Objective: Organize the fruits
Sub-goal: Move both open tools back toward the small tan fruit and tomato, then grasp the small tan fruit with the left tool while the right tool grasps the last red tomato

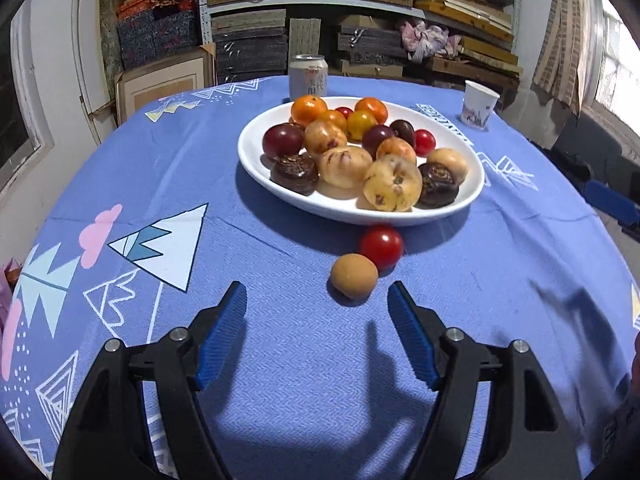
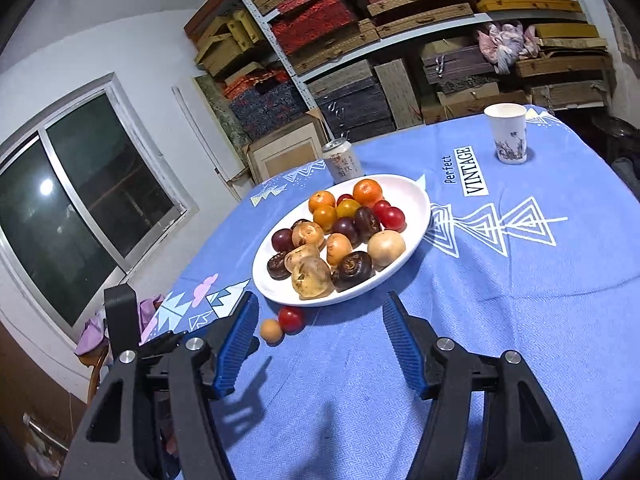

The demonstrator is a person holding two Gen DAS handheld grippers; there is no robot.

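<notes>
- Found left gripper (image 1: 316,300) open, nothing between the pads, angled down at the cloth (image 1: 280,360).
- Noted tan fruit (image 1: 354,278) loose on the cloth just ahead of the left jaws, slightly right of their centre line, touching or nearly touching red fruit (image 1: 380,246).
- Noted red fruit lying against the near rim of plate (image 1: 256,184), outside it.
- Found right gripper (image 2: 320,312) open and empty, rolled a little, pointing at the plate's near rim.
- Judged step: collect the tan fruit for the plate.
- Advised: shift right to centre the jaws, close gently; round fruit likely to roll and nudge the red one.
- Saw left gripper body beside the right's left finger (image 2: 236,344).
</notes>
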